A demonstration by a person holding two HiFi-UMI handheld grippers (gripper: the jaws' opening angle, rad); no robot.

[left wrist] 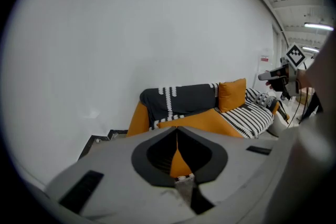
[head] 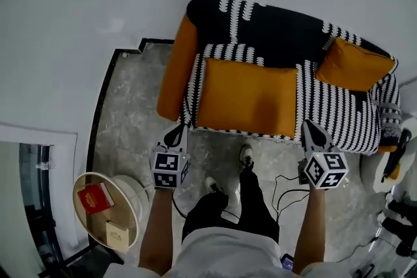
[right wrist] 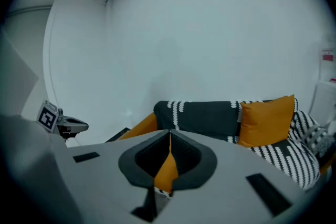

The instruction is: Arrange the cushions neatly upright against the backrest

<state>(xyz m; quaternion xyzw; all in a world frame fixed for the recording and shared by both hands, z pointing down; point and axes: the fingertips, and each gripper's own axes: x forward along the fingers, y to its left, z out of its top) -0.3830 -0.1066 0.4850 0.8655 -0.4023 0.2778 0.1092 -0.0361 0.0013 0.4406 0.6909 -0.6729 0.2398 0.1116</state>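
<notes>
Both tools hang low by the person's legs, just short of the sofa; the left gripper [head: 178, 135] and the right gripper [head: 314, 133] each have their jaws together on nothing. Ahead, the large orange cushion [head: 247, 97] lies flat on the striped seat [head: 339, 112]; the smaller orange cushion [head: 354, 65] leans up at the right end. The person would do best to part both pairs of jaws, pinch the flat cushion's two near corners, and tip it evenly until it stands square against the backrest [head: 273, 26].

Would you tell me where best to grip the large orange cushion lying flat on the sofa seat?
Probably the large orange cushion's front edge, near its corners, coming from the sofa's open front: it lies flat, and that edge faces outward, unobstructed.
</notes>
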